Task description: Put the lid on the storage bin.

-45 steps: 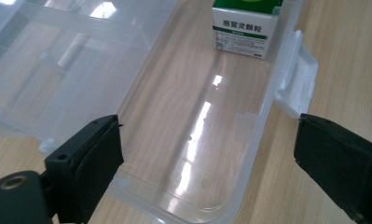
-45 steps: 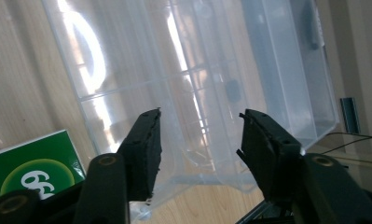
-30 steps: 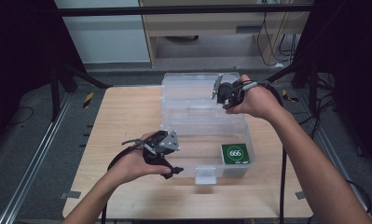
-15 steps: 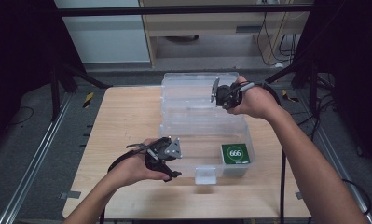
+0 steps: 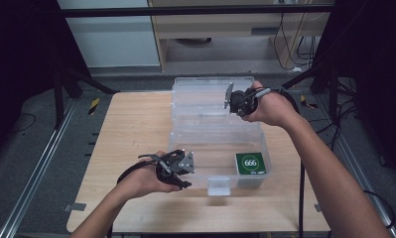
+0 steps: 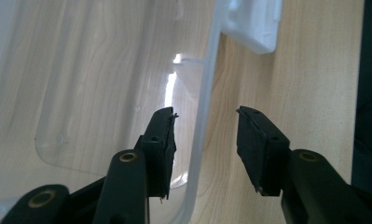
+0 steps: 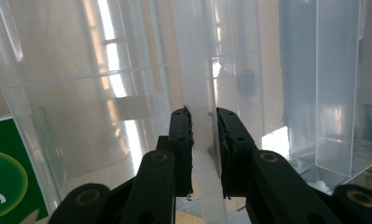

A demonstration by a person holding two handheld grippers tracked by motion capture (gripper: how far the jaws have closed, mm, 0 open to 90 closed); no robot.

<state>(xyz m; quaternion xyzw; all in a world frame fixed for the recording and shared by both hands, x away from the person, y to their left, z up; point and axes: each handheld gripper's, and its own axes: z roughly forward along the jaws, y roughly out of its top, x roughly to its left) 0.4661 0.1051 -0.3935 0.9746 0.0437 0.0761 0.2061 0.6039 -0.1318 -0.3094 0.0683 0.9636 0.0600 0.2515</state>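
Observation:
A clear plastic box (image 5: 174, 130) stands on the wooden table with its clear lid (image 5: 205, 91) raised at the back. A green packet (image 5: 250, 163) marked 666 lies in the box's front right corner; its corner shows in the right gripper view (image 7: 6, 172). My right gripper (image 5: 233, 97) is at the lid's right edge, and its jaws (image 7: 203, 116) are shut on the lid's thin clear edge (image 7: 195, 70). My left gripper (image 5: 185, 166) is at the box's front left; it stands open (image 6: 204, 121) with the box's front wall (image 6: 207, 93) between its jaws.
A white latch (image 5: 219, 186) hangs at the middle of the box's front wall and shows in the left gripper view (image 6: 251, 23). Bare wood (image 5: 131, 124) lies left of the box. Beyond the table's far edge stand dark frame legs (image 5: 61, 79) and cables (image 5: 344, 104).
My left gripper has moved toward the near side and a little right, onto the box's front wall. The right gripper has hardly shifted on the lid.

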